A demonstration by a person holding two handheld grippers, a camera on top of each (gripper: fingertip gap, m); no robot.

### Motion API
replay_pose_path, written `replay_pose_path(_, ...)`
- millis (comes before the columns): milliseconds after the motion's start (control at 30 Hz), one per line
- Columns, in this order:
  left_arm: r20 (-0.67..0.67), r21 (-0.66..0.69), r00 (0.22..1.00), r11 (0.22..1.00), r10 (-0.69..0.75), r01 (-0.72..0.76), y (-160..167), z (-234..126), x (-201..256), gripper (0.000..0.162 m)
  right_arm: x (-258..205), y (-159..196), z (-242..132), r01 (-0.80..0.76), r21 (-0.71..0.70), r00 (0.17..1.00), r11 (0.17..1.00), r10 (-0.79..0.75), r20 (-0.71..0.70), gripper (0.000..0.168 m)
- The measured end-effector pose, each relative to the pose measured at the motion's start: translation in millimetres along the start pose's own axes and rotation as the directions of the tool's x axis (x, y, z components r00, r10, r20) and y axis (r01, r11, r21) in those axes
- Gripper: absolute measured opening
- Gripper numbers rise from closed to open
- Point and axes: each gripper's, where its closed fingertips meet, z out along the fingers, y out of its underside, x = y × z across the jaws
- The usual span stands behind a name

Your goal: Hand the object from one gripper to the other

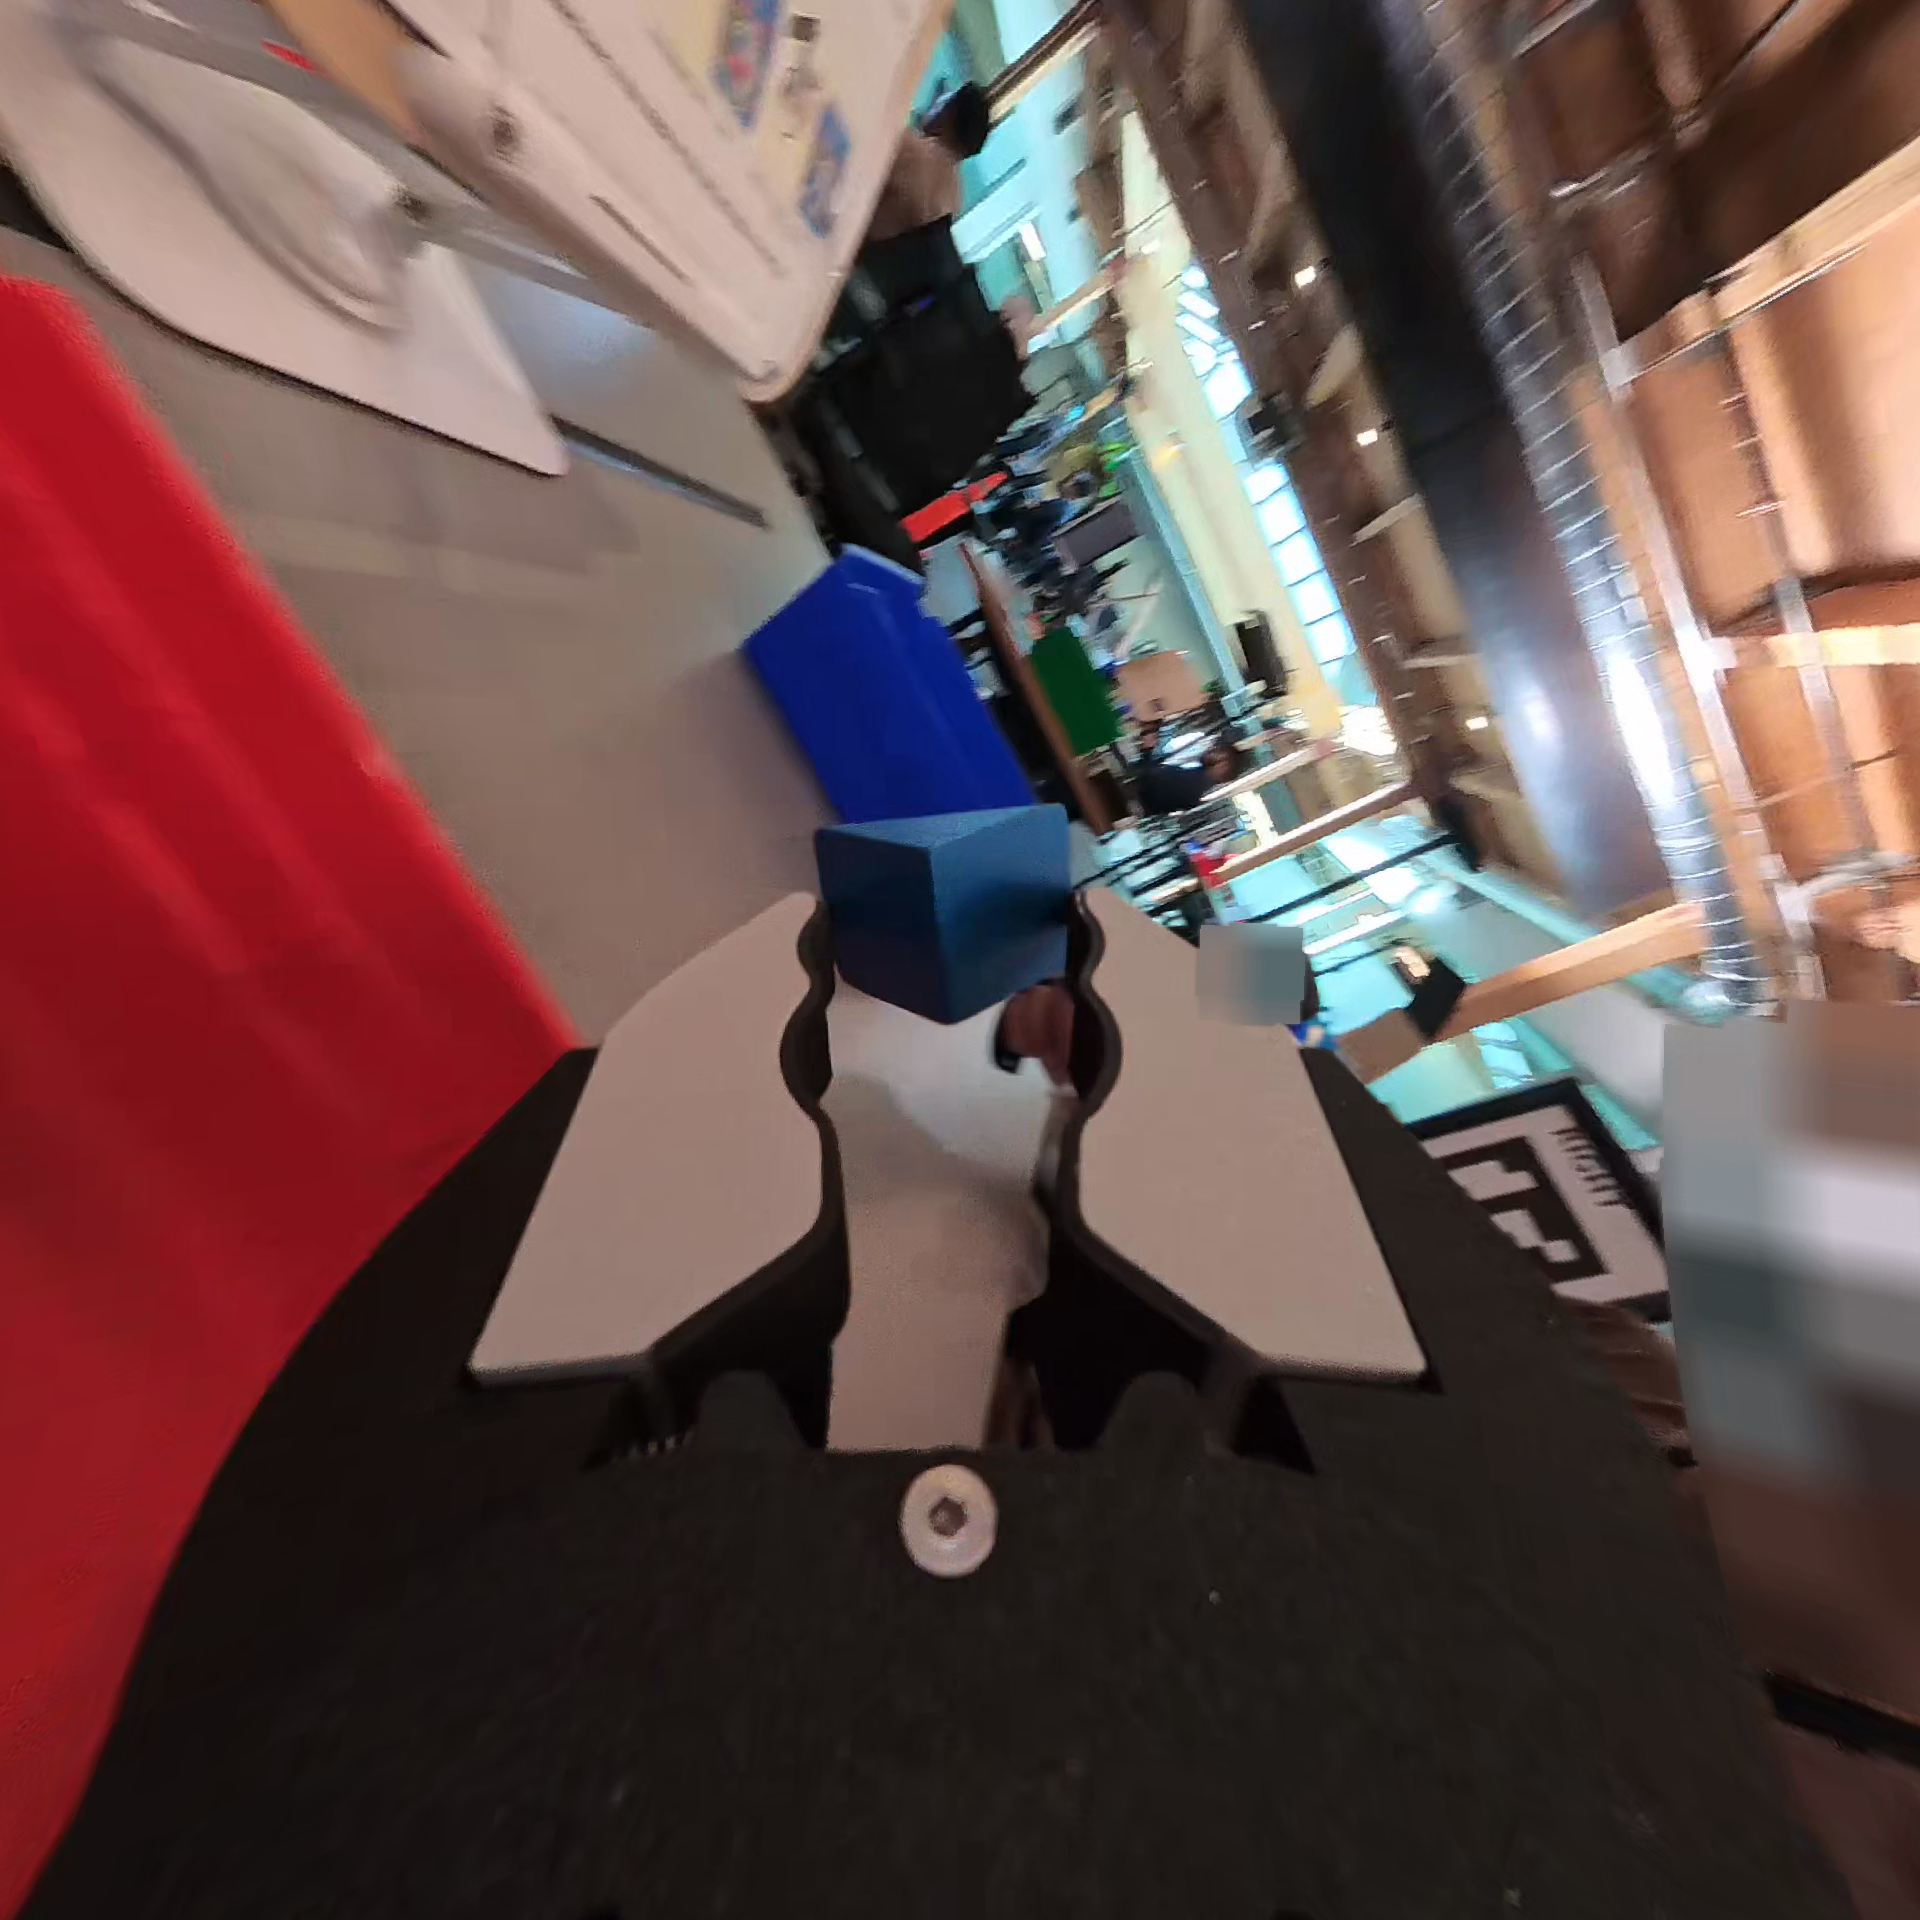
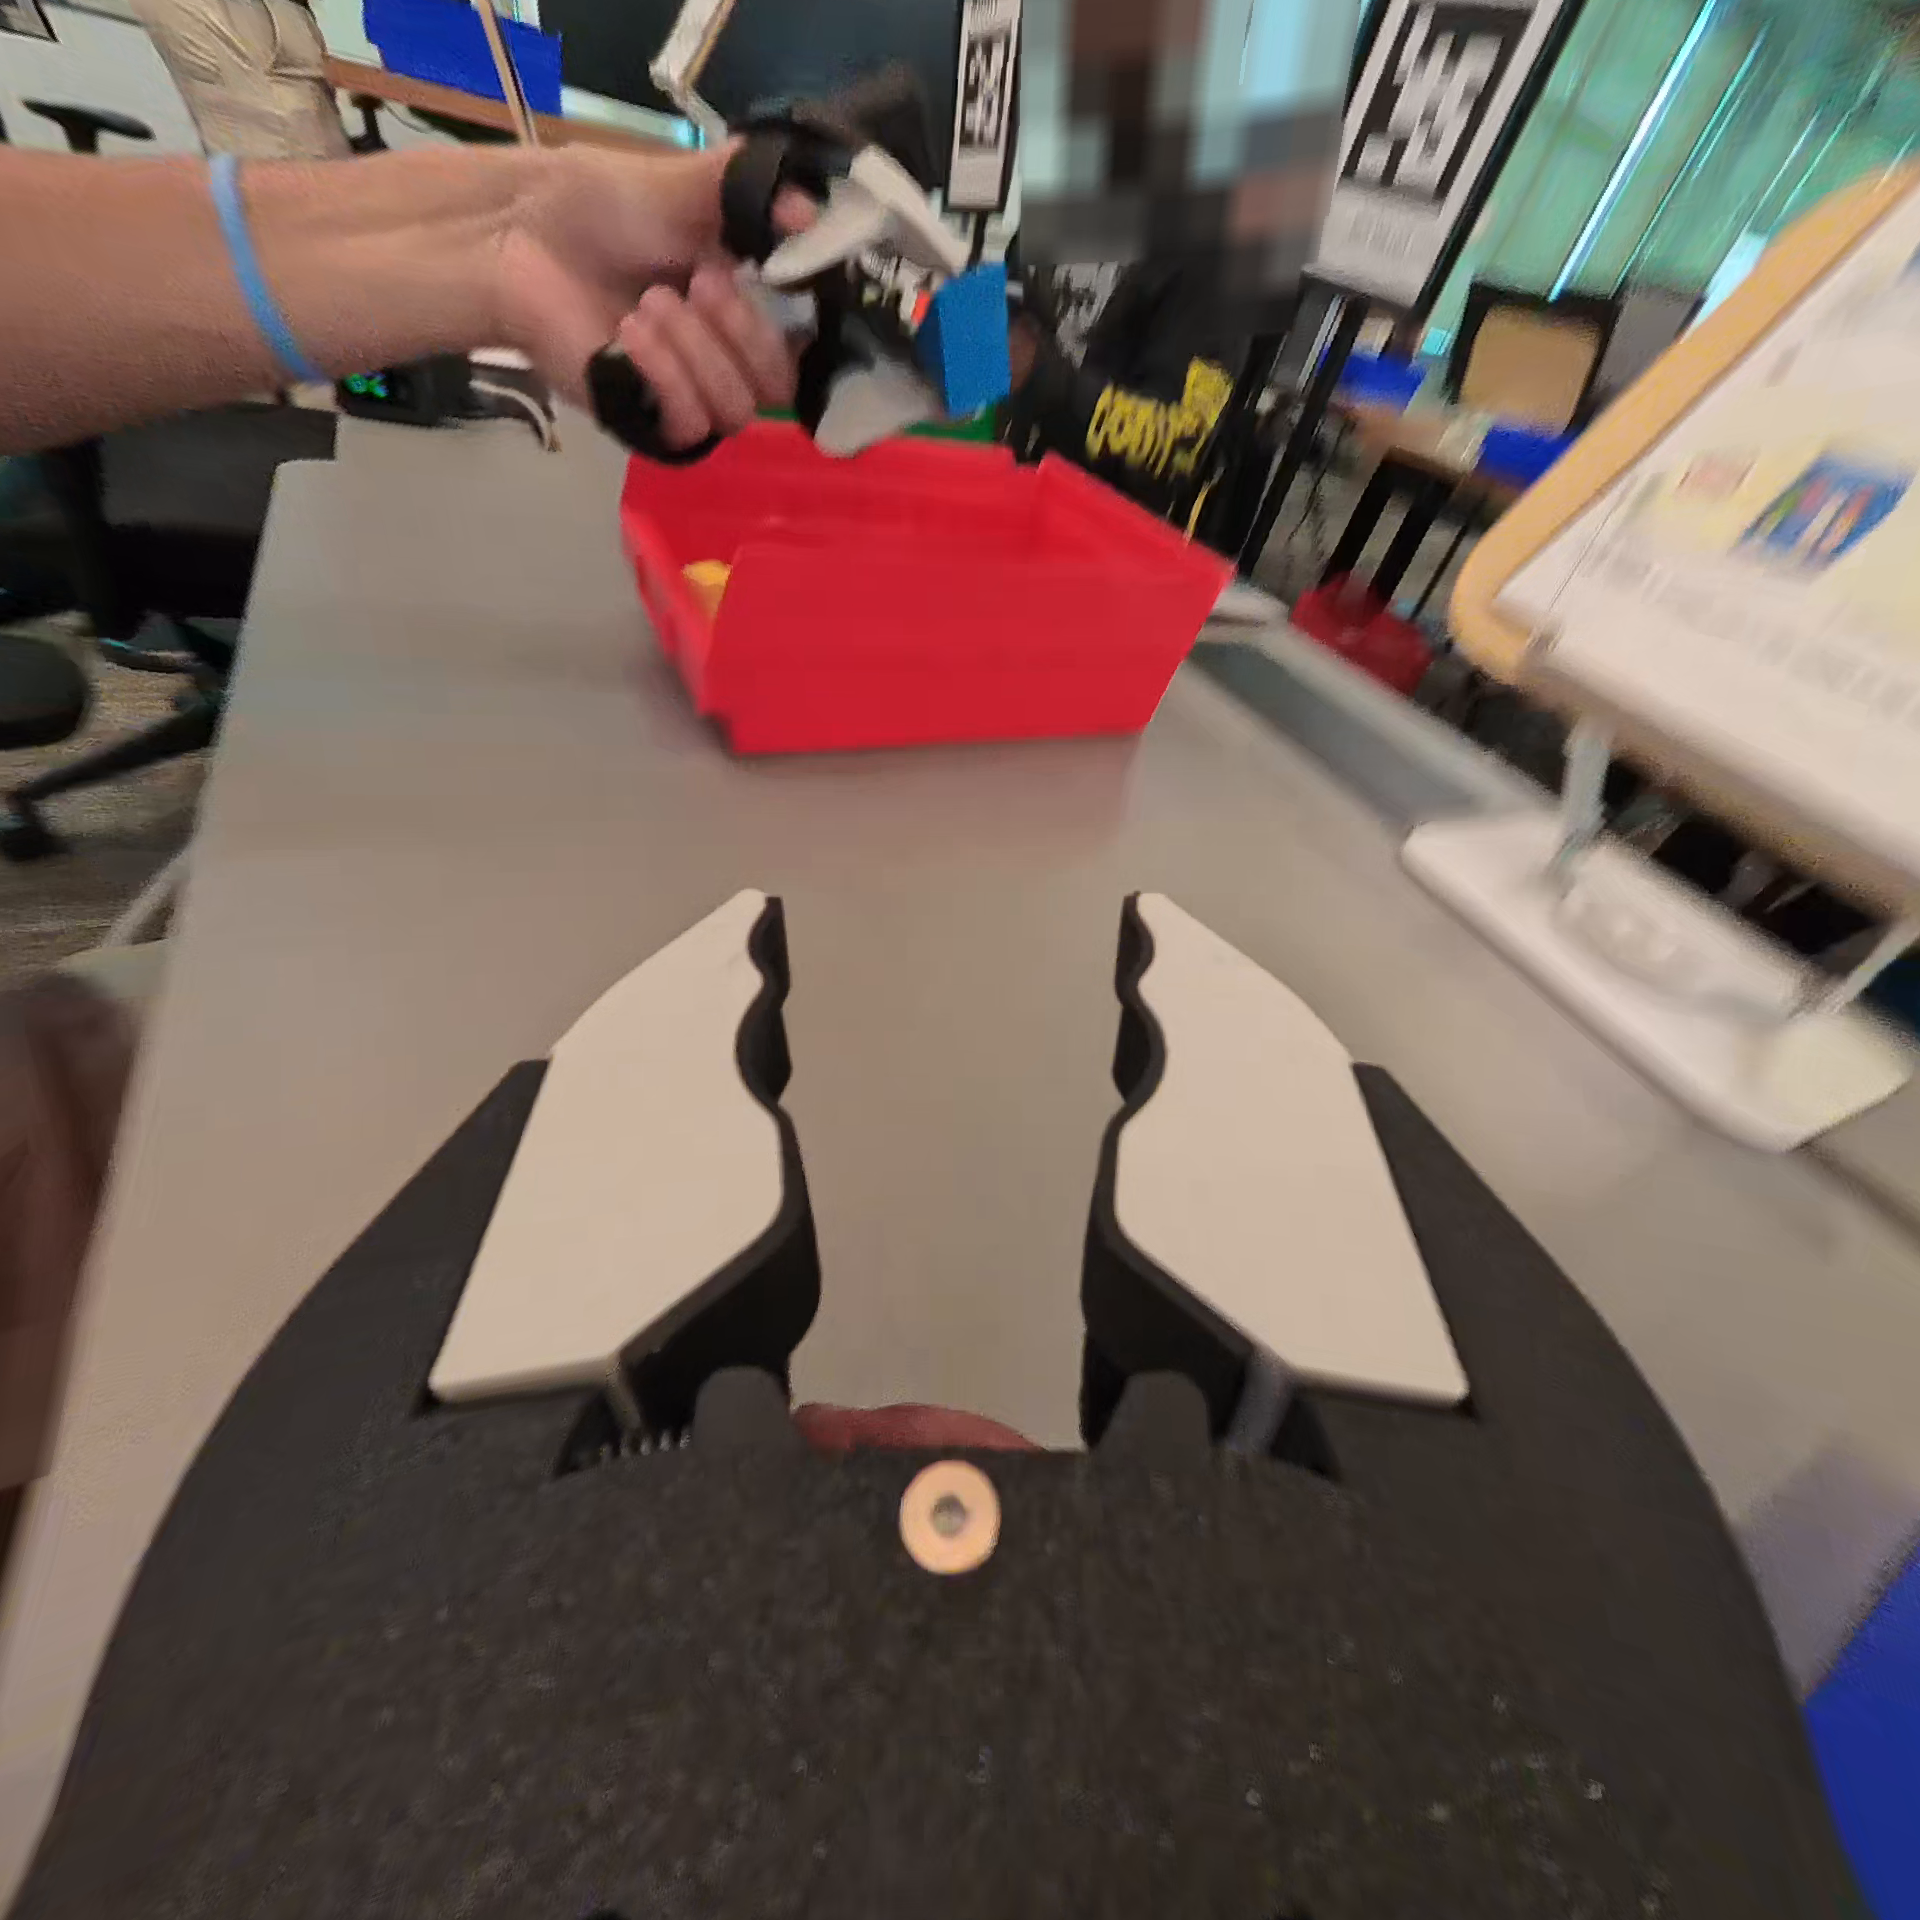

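Left tool is pinching a matte blue block at its tips, raised above the grey table. Only the right view is showing the red plastic bin; right tool is gaping wide, empty.

A red bin sits on the grey worktop well ahead of the right gripper's fingers, with something yellow lying inside near its left wall. Off to the right of those fingers a white stand rests on the worktop and carries a tilted, yellow-edged board. In the left wrist view a blue bin lies on the worktop beyond the fingertips, and black-and-white marker signs stand in the blurred background.
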Motion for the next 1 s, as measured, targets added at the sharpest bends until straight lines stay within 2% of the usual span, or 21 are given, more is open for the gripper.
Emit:
replay_pose_path(100, -0.129, 0.009, 0.989, 0.998, -0.066, 0.067, 15.2, 42.2, 33.2, 0.042, 16.1, -31.0, 36.1, 0.112, 0.007, 0.993, 0.994, -0.113, 0.023, 0.06)
replay_pose_path(233, -0.274, -0.076, 0.953, 0.991, -0.128, 0.111, 46.7, 93.7, 68.7, 0.043, 17.8, -69.6, 72.3, 0.138, 0.072, 0.985, 0.988, -0.144, 0.091, 0.059)
replay_pose_path(400, -0.36, -0.159, 0.918, 0.98, -0.17, 0.119, 75.2, 128.0, 89.4, 0.042, 15.2, -94.8, 78.4, 0.101, 0.161, 0.982, 0.982, -0.124, 0.14, 0.051)
replay_pose_path(500, -0.378, -0.184, 0.908, 0.976, -0.18, 0.117, 83.0, 137.0, 91.7, 0.043, 18.9, -95.7, 72.0, 0.101, 0.177, 0.983, 0.979, -0.125, 0.132, 0.047)
replay_pose_path(567, -0.384, -0.202, 0.902, 0.971, -0.198, 0.127, 88.1, 142.0, 91.2, 0.043, 20.5, -93.2, 68.1, 0.082, 0.18, 0.984, 0.98, -0.108, 0.142, 0.032)
replay_pose_path(767, -0.424, -0.239, 0.872, 0.959, -0.246, 0.154, 99.4, 148.1, 93.5, 0.043, 16.3, -87.1, 58.1, 0.038, 0.153, 0.977, 0.988, -0.069, 0.201, 0.032)
replay_pose_path(867, -0.468, -0.238, 0.861, 0.967, -0.199, 0.094, 109.1, 138.0, 103.4, 0.044, 24.8, -97.8, 43.6, 0.001, 0.143, 0.981, 0.99, -0.029, 0.194, 0.032)
replay_pose_path(933, -0.422, -0.208, 0.897, 0.977, -0.131, 0.045, 123.6, 126.0, 105.2, 0.054, 50.1, -114.1, 19.1, -0.022, 0.146, 0.992, 0.989, 0.003, 0.13, 0.032)
replay_pose_path(1000, -0.368, -0.197, 0.93, 0.979, -0.025, -0.052, 152.7, 109.2, 109.4, 0.055, 87.2, -130.8, -18.3, -0.077, 0.154, 0.997, 0.985, 0.072, 0.034, 0.032)
